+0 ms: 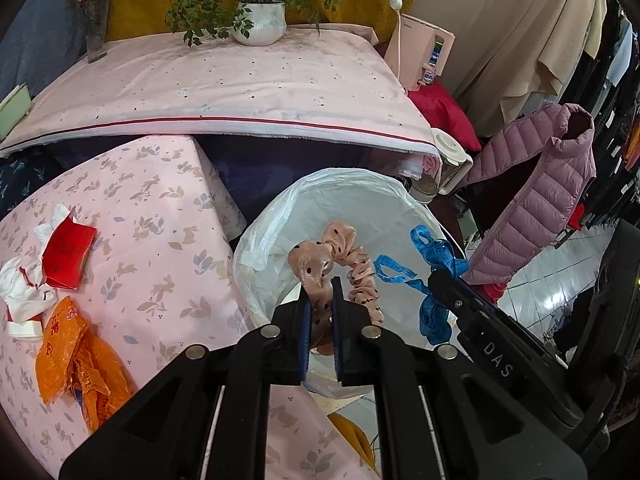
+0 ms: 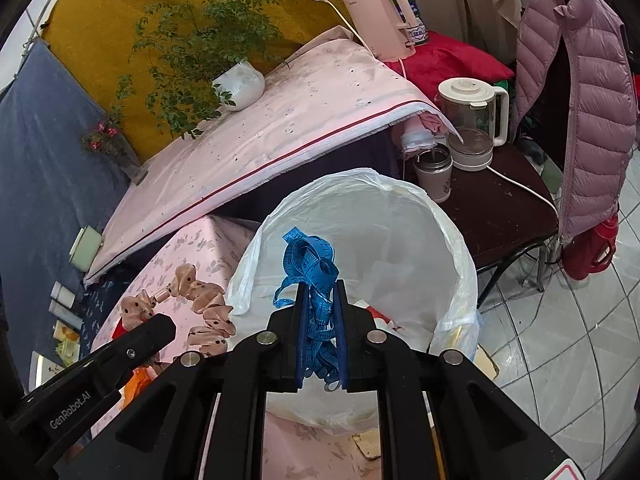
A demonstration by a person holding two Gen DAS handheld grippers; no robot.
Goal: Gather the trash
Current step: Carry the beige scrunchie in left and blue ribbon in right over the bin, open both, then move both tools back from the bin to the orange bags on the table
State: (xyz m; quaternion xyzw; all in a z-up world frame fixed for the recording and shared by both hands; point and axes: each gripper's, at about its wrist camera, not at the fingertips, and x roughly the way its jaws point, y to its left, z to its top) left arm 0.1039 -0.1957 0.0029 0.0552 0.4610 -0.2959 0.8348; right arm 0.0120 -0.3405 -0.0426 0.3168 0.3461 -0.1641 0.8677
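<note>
The left gripper (image 1: 320, 300) is clamping its pads on a peach polka-dot scrunchie (image 1: 340, 256), and the right gripper (image 2: 320, 304) is pinching a bunched blue tape measure (image 2: 310, 264); both pieces are hanging over the open mouth of the white-lined trash bin (image 2: 460, 248), which is standing just right of the near pink table (image 1: 152, 208). Neither piece is being let go yet, so these two still need dropping in. Some scraps are already lying at the bottom of the bin. On the left part of the table, more trash is waiting: an orange plastic bag (image 1: 80, 356), a red packet (image 1: 68, 256) and crumpled white tissue (image 1: 22, 284), so the job looks roughly midway
</note>
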